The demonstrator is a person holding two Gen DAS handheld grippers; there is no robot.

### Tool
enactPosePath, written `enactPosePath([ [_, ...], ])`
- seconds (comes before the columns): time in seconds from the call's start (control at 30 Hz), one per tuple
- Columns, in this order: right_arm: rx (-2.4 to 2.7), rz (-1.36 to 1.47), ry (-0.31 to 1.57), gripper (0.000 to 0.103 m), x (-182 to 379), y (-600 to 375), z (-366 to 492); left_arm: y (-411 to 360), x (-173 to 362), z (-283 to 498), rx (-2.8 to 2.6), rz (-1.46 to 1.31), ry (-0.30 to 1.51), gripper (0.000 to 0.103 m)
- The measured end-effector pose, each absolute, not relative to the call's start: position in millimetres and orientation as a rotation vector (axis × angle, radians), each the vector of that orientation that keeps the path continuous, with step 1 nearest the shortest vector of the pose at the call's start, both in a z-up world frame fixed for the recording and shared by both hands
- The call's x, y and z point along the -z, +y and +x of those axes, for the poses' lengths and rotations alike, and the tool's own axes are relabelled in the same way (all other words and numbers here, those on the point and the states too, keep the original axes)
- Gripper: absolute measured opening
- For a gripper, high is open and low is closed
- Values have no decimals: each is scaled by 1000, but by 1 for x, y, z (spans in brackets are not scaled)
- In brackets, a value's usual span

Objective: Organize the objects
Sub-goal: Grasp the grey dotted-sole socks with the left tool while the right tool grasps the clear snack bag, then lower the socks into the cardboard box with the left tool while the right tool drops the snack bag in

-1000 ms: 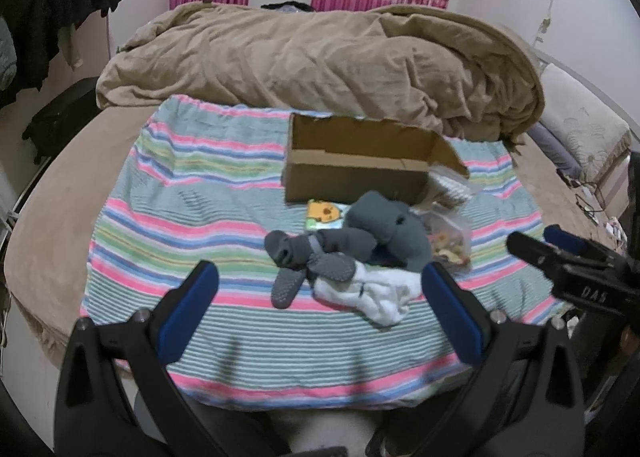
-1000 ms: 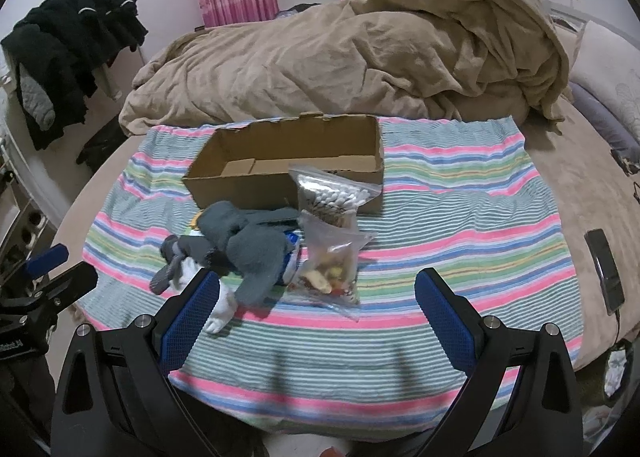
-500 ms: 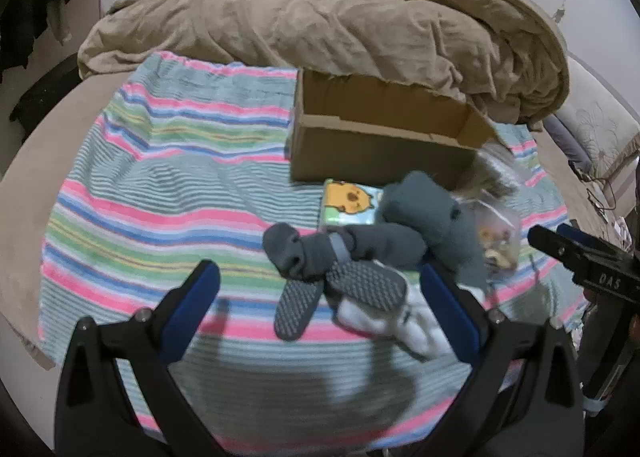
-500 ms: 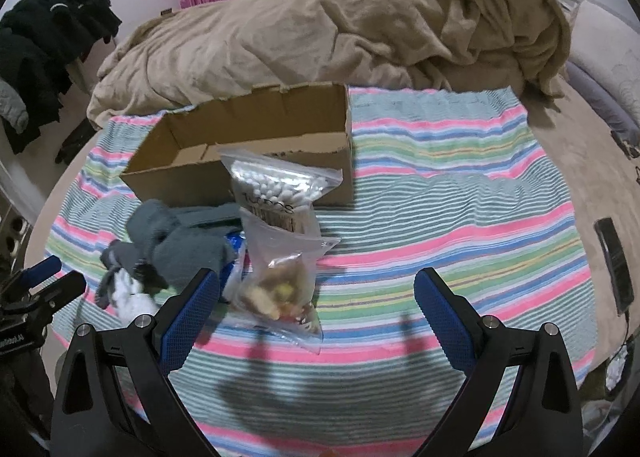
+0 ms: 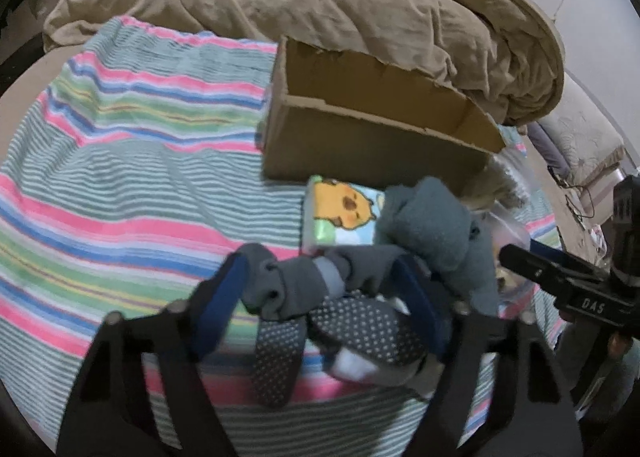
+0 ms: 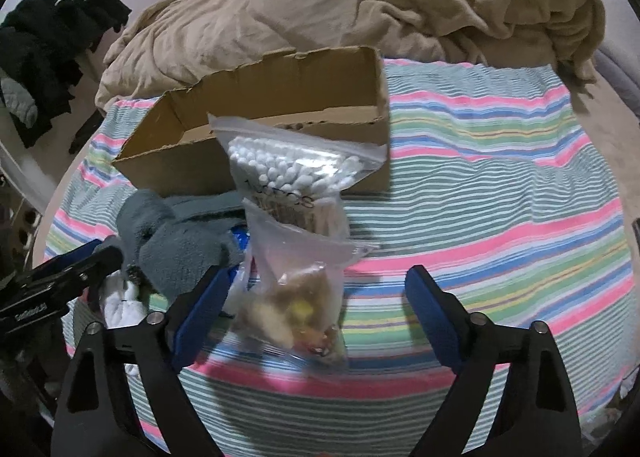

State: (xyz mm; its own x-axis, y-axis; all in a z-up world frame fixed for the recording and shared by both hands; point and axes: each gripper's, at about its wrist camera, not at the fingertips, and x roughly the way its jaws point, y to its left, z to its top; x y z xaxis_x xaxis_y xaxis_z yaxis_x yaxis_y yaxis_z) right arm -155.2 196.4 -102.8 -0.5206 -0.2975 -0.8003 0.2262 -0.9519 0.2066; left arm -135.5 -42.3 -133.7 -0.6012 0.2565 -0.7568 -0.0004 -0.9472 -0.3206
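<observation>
An open cardboard box (image 5: 372, 137) stands on the striped blanket (image 5: 132, 161); it also shows in the right wrist view (image 6: 272, 125). In front lie dark grey dotted socks (image 5: 312, 297), a blue-grey fleece sock (image 5: 432, 225), a white sock (image 5: 352, 363) and a cartoon tissue pack (image 5: 340, 213). My left gripper (image 5: 324, 301) is open, its fingers on either side of the dark grey socks. A clear bag of cotton swabs (image 6: 296, 173) leans on the box above a clear bag of snacks (image 6: 296, 297). My right gripper (image 6: 316, 313) is open around the snack bag.
A crumpled tan duvet (image 5: 320, 5) lies behind the box. Dark clothes (image 6: 52, 45) hang at the left. A pillow (image 5: 580, 137) lies at the right edge of the bed. The right gripper (image 5: 568, 285) shows beside the sock pile.
Both grippers have moved forward and down. The left now straddles the dark grey socks and has narrowed. The right has closed in on the snack bag.
</observation>
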Motion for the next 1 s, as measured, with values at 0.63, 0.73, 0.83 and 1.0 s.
enactPosePath([
  [0.63, 2491, 1202, -146, 47, 69, 196, -130, -54, 81, -95, -2702, -1171, -489, 36],
  [0.73, 2501, 1172, -148, 47, 58, 198, -126, -54, 63, -92, -2721, -1123, -476, 37],
  [0.83, 2515, 1134, -143, 47, 45, 198, -124, -54, 48, -94, -2732, -1077, -463, 37],
  [1.0, 2544, 1067, -122, 47, 24, 203, -138, -48, 27, -111, -2738, -1018, -405, 37],
])
